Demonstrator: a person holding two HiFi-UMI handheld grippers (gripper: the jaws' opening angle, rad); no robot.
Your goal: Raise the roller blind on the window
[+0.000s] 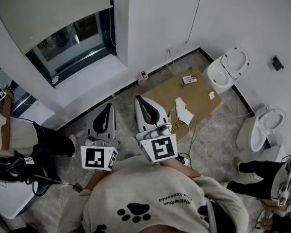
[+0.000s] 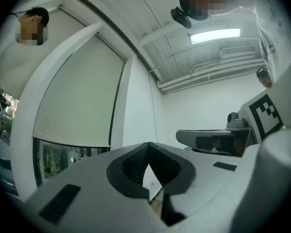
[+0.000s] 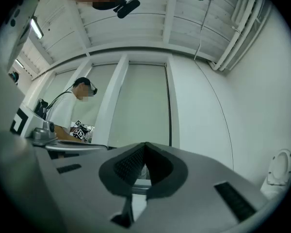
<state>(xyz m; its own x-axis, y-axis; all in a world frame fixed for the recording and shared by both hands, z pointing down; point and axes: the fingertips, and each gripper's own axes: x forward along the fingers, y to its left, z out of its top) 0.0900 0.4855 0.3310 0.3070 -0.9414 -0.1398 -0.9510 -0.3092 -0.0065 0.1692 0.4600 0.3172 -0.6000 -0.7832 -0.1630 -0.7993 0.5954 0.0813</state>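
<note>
The roller blind (image 1: 48, 8) hangs over the upper part of the window, at 11 o'clock from the two grippers in the head view. Its cloth drops straight down. Its bottom hem, the long line, runs level along the window's width, which in that view slants from 8 o'clock up to 2 o'clock. In the left gripper view the blind (image 2: 77, 96) covers most of the pane. A strip of bare glass (image 2: 58, 159) shows under the hem, at 6 o'clock of it.

Below the glass, the white sill (image 1: 87, 81) juts out, then a band of open floor (image 1: 123, 93). The wall at 3 o'clock of the window is bare.

The left gripper (image 1: 108, 108) and right gripper (image 1: 140, 101) sit side by side, near each other, both pointing toward the sill but well apart from the blind. The left gripper's jaws are pressed together on nothing, and so are the right gripper's.

A cardboard sheet (image 1: 194, 93) lies at 2 o'clock of the right gripper. Another person (image 1: 9, 130) crouches at 9 o'clock of the left gripper.
</note>
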